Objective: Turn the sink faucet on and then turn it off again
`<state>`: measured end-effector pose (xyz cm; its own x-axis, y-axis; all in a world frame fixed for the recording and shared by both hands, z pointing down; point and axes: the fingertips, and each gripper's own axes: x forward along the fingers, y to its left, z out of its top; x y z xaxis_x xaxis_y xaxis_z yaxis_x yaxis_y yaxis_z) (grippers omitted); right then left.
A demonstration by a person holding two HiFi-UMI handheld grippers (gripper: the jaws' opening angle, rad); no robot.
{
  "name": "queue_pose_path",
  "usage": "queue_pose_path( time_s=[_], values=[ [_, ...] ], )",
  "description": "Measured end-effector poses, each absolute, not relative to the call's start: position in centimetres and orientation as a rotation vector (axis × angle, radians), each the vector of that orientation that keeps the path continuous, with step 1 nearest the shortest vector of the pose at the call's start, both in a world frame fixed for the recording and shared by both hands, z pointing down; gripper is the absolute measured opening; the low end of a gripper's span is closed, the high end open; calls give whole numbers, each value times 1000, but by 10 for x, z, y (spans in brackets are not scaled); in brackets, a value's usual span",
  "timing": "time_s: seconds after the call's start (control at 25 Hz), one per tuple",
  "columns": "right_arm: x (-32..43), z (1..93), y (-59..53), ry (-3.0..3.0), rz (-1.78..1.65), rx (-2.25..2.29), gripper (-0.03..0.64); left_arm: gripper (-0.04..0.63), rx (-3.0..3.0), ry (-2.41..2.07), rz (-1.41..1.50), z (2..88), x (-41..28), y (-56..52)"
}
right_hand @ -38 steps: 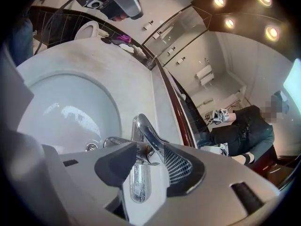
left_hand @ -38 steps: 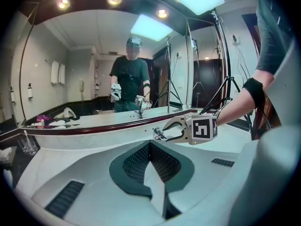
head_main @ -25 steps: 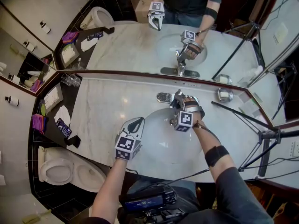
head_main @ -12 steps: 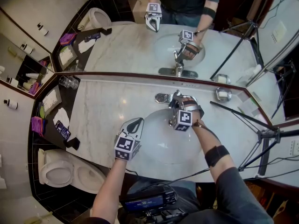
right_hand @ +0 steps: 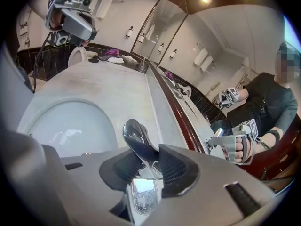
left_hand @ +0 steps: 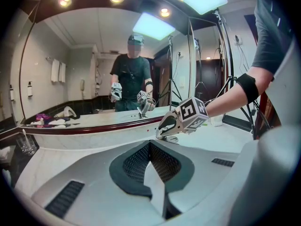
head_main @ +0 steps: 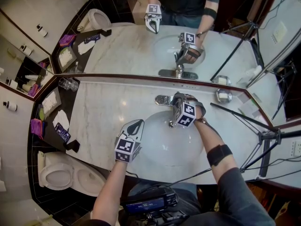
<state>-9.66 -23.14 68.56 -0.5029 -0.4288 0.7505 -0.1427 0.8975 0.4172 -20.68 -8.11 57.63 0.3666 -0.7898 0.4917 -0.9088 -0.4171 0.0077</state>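
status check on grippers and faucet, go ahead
Left gripper shut, empty, hovering beside the basin. Right gripper just been closing, jaws on the faucet handle. Nothing blocking the handle.

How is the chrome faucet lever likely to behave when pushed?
The faucet lever looks like solid polished metal, so probably stiff, not flexing. Its mirror-smooth surface may be slippery. Mounted on a base fixed to the countertop, it should pivot rather than slide.
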Motion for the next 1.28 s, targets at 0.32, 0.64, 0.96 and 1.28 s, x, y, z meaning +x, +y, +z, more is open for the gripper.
queue_pose_path(
  time_s=[0.32, 0.64, 0.96, 1.28],
  values=[
    [-90, 687, -242, -2163, -133, 429, 128, 0, 2349, -1523, 606, 576, -210, -87],
    [-89, 687, -243, -2157, -103, 417, 129, 0, 2344, -1531, 602, 578, -212, -88],
    [-82, 686, -239, -2062, -239, 419, 153, 0, 2358, -1536, 576, 572, -207, -89],
    [-73, 660, -219, -2078, -271, 434, 150, 0, 2379, -1536, 528, 561, -203, -89]
  ],
)
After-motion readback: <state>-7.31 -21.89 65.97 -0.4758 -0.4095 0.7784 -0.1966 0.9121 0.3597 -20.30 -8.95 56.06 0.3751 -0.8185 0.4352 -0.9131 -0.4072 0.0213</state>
